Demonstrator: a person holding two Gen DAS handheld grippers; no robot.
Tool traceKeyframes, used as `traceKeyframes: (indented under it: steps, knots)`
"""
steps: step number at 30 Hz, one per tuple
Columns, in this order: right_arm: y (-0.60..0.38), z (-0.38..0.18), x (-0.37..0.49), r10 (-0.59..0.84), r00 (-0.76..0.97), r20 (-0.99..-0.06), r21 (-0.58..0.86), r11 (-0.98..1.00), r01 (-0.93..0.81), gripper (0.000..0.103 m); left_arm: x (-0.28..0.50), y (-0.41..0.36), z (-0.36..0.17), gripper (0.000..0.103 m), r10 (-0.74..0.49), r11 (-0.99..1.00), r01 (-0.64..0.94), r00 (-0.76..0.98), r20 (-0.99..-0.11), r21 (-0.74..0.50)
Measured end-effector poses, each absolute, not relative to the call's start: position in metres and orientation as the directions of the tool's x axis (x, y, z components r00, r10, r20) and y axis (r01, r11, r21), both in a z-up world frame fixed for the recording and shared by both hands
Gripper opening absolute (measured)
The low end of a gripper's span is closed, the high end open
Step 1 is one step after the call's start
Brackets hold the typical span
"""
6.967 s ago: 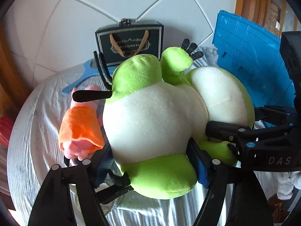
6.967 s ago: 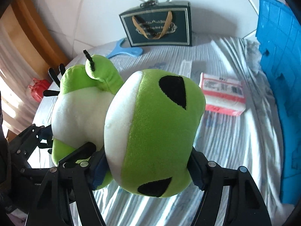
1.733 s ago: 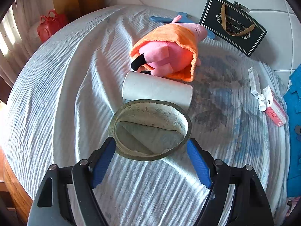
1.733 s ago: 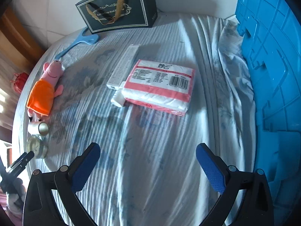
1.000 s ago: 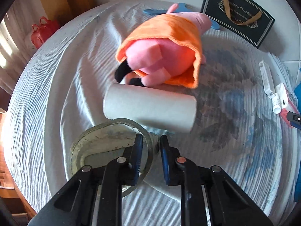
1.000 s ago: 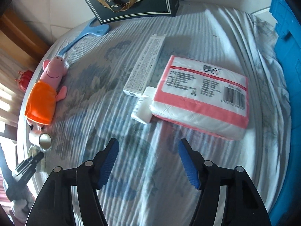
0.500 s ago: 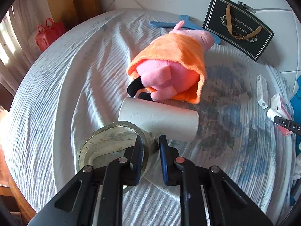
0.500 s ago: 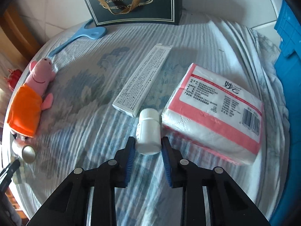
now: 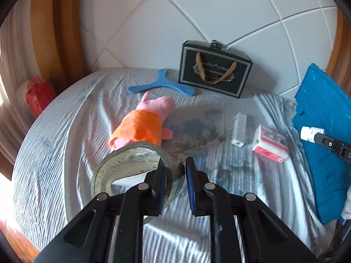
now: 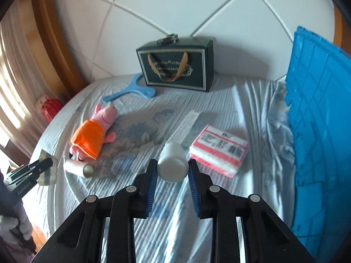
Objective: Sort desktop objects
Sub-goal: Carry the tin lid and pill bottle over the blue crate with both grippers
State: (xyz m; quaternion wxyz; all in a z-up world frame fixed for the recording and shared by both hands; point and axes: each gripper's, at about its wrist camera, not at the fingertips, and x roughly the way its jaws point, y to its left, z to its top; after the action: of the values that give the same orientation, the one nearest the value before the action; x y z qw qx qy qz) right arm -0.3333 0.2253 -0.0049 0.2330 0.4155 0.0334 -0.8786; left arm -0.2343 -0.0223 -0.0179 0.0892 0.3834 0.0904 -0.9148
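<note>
Bedsheet (image 10: 252, 100) wrinkled, tiled wall (image 10: 175, 6) behind; left tool (image 9: 174, 175) clamps tape roll (image 9: 131, 166), right tool (image 10: 172, 171) clamps bottle (image 10: 172, 164), seemingly.

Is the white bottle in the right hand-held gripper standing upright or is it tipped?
Tipped. The white bottle lies almost level between the pads of the right hand-held gripper, its flat base toward the camera and its cap pointing away.

Each fisheye camera sits just behind its own gripper's fingers, looking forward and steeply down over the cloth-covered table (image 9: 65, 131) toward the tiled wall (image 10: 175, 6). Both views take in the pink pig plush (image 9: 144, 122), the dark gift bag (image 10: 175, 65) beyond it and the blue crate (image 10: 318, 120) at right. Each also catches the other gripper at its frame edge.
</note>
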Motion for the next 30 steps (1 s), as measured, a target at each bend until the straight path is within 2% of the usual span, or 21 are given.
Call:
traceKeyframes:
  steps: [10,19,24,30]
  knots:
    - [0.306,0.105,-0.278,-0.306,-0.772,-0.558,0.074,-0.944,0.321,0.028,-0.253,0.100,0.070,0.017,0.095,-0.994,-0.050,-0.819,-0.566,-0.094]
    - [0.433,0.172,-0.242,-0.126,-0.900,-0.418,0.075,-0.992,0.104,0.028,-0.262,0.258,0.145,0.017,0.319,-0.940,-0.340,-0.838,-0.443,-0.033]
    - [0.525,0.188,-0.220,0.001,-0.917,-0.399,0.081,-0.996,-0.036,0.028,-0.249,0.357,0.170,0.017,0.439,-0.875,-0.484,-0.798,-0.414,0.005]
    - [0.621,0.177,-0.197,0.118,-0.887,-0.446,0.070,-0.984,-0.166,0.028,-0.242,0.466,0.175,0.017,0.532,-0.797,-0.604,-0.710,-0.461,0.011]
